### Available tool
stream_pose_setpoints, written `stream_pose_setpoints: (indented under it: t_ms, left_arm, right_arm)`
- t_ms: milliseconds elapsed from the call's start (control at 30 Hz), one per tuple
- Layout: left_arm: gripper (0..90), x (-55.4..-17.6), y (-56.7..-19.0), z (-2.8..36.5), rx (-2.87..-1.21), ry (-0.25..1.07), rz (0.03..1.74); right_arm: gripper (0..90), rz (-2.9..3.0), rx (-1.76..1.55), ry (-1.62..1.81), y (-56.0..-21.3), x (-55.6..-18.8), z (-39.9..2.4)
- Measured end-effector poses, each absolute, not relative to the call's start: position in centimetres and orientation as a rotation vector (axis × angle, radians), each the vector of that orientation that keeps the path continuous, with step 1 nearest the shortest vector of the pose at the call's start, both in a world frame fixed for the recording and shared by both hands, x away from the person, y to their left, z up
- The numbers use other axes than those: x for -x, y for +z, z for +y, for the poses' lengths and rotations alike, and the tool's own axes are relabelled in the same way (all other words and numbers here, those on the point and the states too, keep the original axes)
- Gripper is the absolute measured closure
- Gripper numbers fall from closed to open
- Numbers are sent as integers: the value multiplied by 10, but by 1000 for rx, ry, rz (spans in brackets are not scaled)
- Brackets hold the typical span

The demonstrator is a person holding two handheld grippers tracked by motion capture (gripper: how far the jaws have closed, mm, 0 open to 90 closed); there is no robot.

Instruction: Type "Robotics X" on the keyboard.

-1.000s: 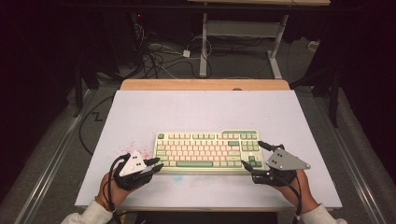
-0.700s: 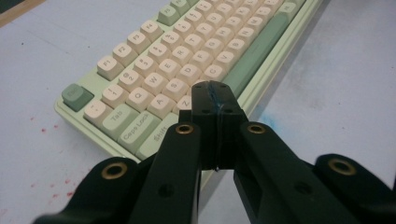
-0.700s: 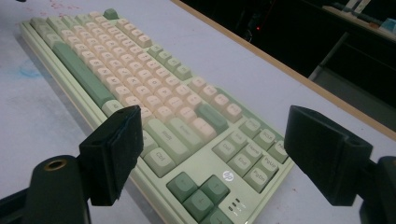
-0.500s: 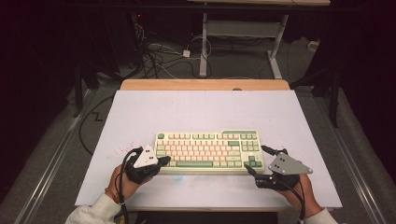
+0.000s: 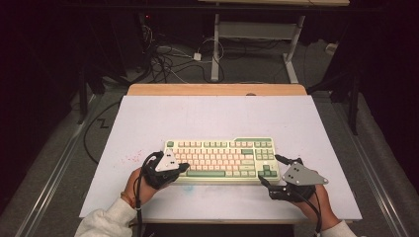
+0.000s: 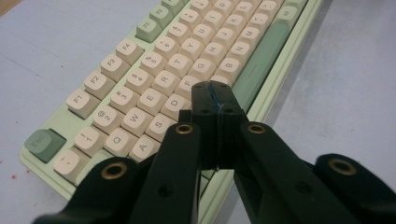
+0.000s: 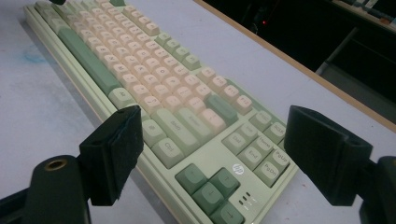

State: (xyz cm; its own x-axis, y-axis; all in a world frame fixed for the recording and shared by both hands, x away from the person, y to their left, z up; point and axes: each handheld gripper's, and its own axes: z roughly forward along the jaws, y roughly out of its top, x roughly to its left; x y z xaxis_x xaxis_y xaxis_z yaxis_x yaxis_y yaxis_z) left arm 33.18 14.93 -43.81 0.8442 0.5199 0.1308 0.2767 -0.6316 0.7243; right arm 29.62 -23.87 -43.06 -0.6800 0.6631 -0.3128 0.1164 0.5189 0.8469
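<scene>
Seemingly the work is pressing keys, and it has barely begun. The keyboard (image 5: 220,159) lies flat on the table (image 5: 217,113), directly under the left gripper (image 6: 216,95), whose jaws have just closed together, empty, poised over the left-hand letter keys. Its right end sits between the wide-open, empty jaws of the right gripper (image 7: 210,156).

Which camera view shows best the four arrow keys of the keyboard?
The right gripper view: the arrow keys lie close, between the open jaws, at the keyboard corner. The high view shows them small. The left gripper view shows the letter end instead.
</scene>
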Motion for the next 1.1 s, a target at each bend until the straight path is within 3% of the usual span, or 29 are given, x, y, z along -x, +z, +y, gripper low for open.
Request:
stream_pose_setpoints:
  t_ms: [1100]
  left_arm:
    - [871,-358,-445,120,-2371,374,540]
  right_arm:
    - [206,2154,-614,1108,-434,-296,-236]
